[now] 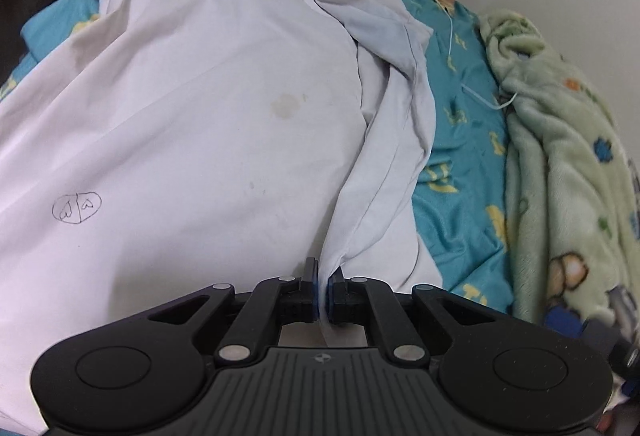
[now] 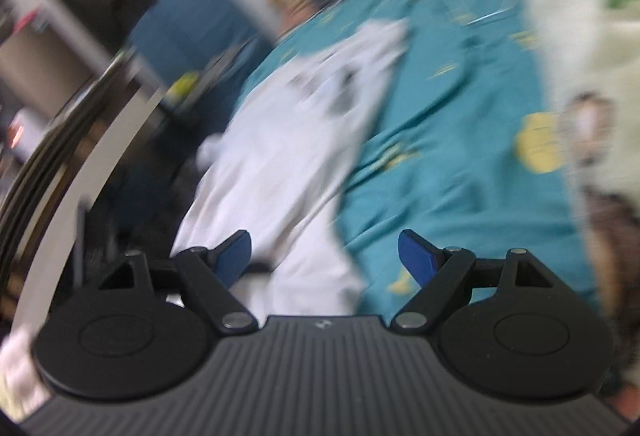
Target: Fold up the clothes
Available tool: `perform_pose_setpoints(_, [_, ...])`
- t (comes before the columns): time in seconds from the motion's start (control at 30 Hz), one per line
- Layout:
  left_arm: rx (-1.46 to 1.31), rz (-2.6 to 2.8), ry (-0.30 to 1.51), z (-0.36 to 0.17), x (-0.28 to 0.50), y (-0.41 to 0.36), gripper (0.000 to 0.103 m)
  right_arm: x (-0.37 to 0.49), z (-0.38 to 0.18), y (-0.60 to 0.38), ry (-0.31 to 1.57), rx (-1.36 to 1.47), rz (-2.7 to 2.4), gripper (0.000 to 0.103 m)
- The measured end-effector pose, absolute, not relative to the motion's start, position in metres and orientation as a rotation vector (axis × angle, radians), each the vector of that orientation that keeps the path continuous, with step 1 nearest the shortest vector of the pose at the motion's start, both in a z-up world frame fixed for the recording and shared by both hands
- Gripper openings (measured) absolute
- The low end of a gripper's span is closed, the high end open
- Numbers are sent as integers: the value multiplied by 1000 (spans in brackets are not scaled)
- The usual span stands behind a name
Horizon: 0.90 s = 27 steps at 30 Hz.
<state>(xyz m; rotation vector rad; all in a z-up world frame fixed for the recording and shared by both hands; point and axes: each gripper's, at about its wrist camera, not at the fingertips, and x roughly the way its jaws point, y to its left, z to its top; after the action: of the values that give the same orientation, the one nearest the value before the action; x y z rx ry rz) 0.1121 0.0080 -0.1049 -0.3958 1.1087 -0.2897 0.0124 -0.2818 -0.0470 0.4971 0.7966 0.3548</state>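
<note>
A white shirt (image 1: 200, 108) lies spread across a bed covered by a teal sheet (image 1: 460, 156) with yellow figures. The left gripper (image 1: 323, 290) has its jaws closed on a gathered fold of the shirt along the right-hand side of the cloth, and the pinched fabric rises from the jaws in a narrow ridge toward a bunched sleeve (image 1: 372, 24) farther up. The shirt shows a small pen drawing (image 1: 77, 208) of two hearts inside a ring on its near left part, and a faint brownish stain (image 1: 286, 106) near the middle. Just beside the sheet on the right lies a crumpled pale green blanket (image 1: 560, 164) with animal prints. A thin white cord (image 1: 448, 20) trails over the sheet between shirt and blanket.

The right wrist view is heavily blurred. The right gripper (image 2: 325, 256) has its jaws wide apart with nothing between them. Beyond it the shirt (image 2: 288, 156) runs away over the teal sheet (image 2: 448, 164), with the green blanket (image 2: 580, 36) at the right edge.
</note>
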Motion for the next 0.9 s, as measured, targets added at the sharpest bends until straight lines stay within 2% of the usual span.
perform_pose_setpoints(0.07, [-415,-299,1092,-101,113,10,6,15,-49,-256,830,402,410,82])
perform_pose_setpoints(0.17, [-443,-312,1067,-95,114,13,16,19,-58,-221,897,288,461,75])
perform_pose_setpoints(0.2, [-452,-317,1059,-93,114,14,22,19,-64,-211,920,268,471,65])
perform_pose_setpoints(0.23, [-462,-321,1051,-91,114,15,25,18,-70,-203,945,251,473,62])
perform_pose_setpoints(0.3, [-480,-330,1034,-87,115,17,44,15,-79,-188,992,203,473,51])
perform_pose_setpoints(0.33, [-489,-334,1025,-85,115,18,48,14,-83,-182,1013,181,473,46])
perform_pose_setpoints(0.4, [-508,-343,1008,-81,116,20,55,12,-88,-180,1044,181,471,22])
perform_pose_setpoints(0.47, [-514,-345,992,-75,123,19,59,10,-89,-185,1062,245,473,17])
perform_pose_setpoints(0.67, [-515,-329,968,-69,189,-4,75,9,-87,-193,1047,338,470,16])
perform_pose_setpoints(0.9, [-504,-272,988,-93,295,-56,76,19,-92,-192,1032,366,505,17])
